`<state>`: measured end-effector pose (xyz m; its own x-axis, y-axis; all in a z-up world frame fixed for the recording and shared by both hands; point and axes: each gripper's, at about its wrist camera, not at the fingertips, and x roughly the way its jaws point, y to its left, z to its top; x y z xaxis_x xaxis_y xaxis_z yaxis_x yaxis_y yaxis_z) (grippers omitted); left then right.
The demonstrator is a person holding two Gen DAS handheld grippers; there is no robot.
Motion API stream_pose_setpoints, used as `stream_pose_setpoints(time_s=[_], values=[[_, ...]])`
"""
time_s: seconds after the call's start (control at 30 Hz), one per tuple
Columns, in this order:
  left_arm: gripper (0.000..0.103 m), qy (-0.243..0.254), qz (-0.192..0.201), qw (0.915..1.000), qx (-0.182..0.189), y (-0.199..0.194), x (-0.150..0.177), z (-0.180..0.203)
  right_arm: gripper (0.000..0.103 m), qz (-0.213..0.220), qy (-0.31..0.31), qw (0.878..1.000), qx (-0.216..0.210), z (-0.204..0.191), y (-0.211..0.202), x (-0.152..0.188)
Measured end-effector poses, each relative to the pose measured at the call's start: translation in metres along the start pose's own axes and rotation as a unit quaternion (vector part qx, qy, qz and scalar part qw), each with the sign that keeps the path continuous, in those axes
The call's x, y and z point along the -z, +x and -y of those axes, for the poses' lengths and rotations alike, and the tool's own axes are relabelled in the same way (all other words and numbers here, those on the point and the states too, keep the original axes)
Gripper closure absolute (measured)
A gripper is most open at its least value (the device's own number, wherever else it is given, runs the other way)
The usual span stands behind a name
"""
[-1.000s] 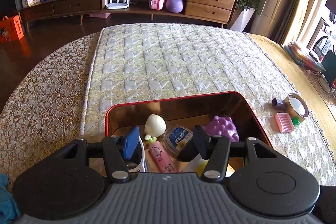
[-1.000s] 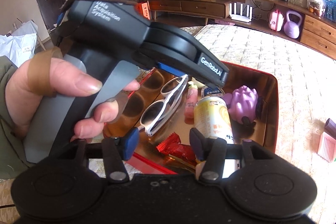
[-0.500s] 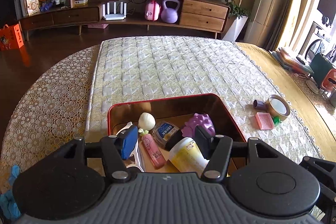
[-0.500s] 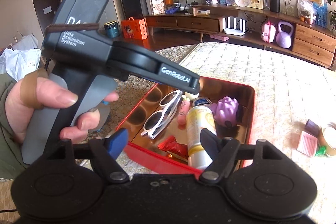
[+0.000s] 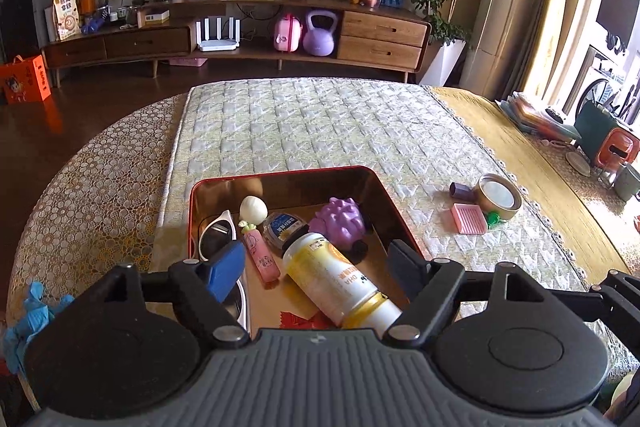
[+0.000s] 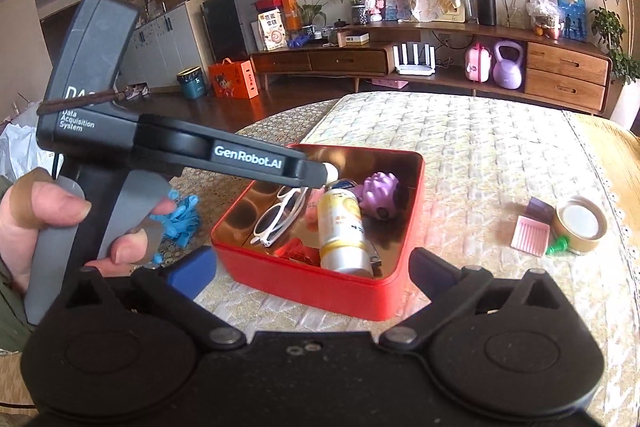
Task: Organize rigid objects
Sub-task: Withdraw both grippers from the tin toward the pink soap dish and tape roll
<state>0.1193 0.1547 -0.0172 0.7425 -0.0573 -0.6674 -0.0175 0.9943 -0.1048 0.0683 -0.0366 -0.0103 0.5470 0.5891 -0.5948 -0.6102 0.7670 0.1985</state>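
Both grippers spread wide, holding nothing: left gripper [image 5: 318, 267] over the red tin [image 6: 416, 163], right gripper [image 6: 312, 271] just short of its near wall. In the tin lie a yellow bottle [image 5: 336, 277], sunglasses [image 6: 280, 215], purple toy [image 5: 340, 219]. Tape roll [image 6: 580, 225] and pink comb [image 6: 530, 233] sit on the quilt, well apart from the tin.

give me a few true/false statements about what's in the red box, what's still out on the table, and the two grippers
1. The white sunglasses lie inside the red box. True.
2. The yellow-and-white bottle stands upright in the box. False: it lies on its side.
3. The tape roll is in the box. False: it sits on the tablecloth beside the pink comb, outside the box.
4. The right gripper holds the bottle. False: its jaws are open and empty.
5. The left gripper is open. True.
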Motion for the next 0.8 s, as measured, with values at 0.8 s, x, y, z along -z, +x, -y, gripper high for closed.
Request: stream_pose_setpoints(time_s=[0.8], values=[[0.021, 0.012, 0.016, 0.9997, 0.015, 0.019, 0.025, 0.124, 0.0, 0.027, 0.145, 0.974, 0.173, 0.139, -0.067, 0.05]])
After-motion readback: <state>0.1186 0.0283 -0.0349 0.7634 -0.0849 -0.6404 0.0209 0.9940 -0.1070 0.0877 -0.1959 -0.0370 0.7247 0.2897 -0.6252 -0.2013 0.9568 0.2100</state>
